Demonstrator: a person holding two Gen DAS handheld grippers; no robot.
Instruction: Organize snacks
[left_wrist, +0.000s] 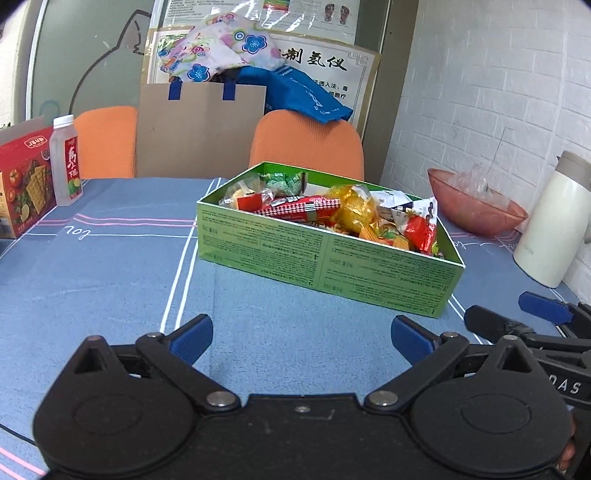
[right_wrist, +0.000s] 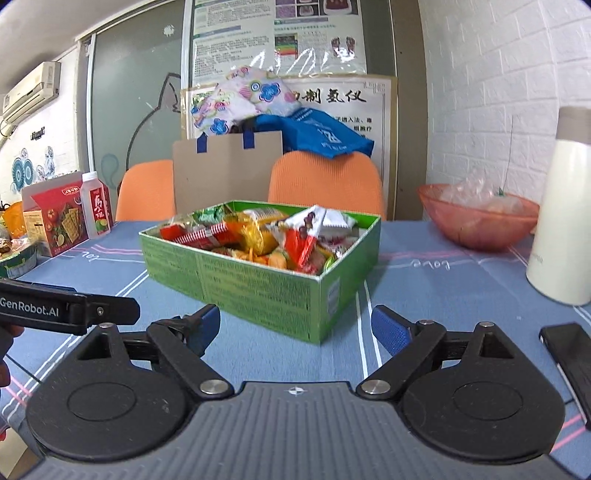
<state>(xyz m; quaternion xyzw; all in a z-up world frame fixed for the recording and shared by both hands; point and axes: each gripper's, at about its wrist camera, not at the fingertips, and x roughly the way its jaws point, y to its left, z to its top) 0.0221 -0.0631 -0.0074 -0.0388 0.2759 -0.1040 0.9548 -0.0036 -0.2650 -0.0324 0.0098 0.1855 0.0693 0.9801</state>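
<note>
1. While both tools hover low over the blue tablecloth, the left gripper stands released, its 2 blue pads spread wide with nothing between them.
2. Right gripper: likewise released, jaws apart and empty.
3. Green box sits on the cloth ahead of the left gripper, slightly to its right, apart from the pads. From the right wrist view its near corner lies just beyond the gap between the jaws, not touching.
4. Contents: the box is filled with wrapped snacks, including a red checked bar and a yellow packet.
5. Surroundings: pink bowl and white flask stand to the box's right; a red cracker carton and a drink bottle stand well apart on its left.
6. Orange chairs stand behind the table.
</note>
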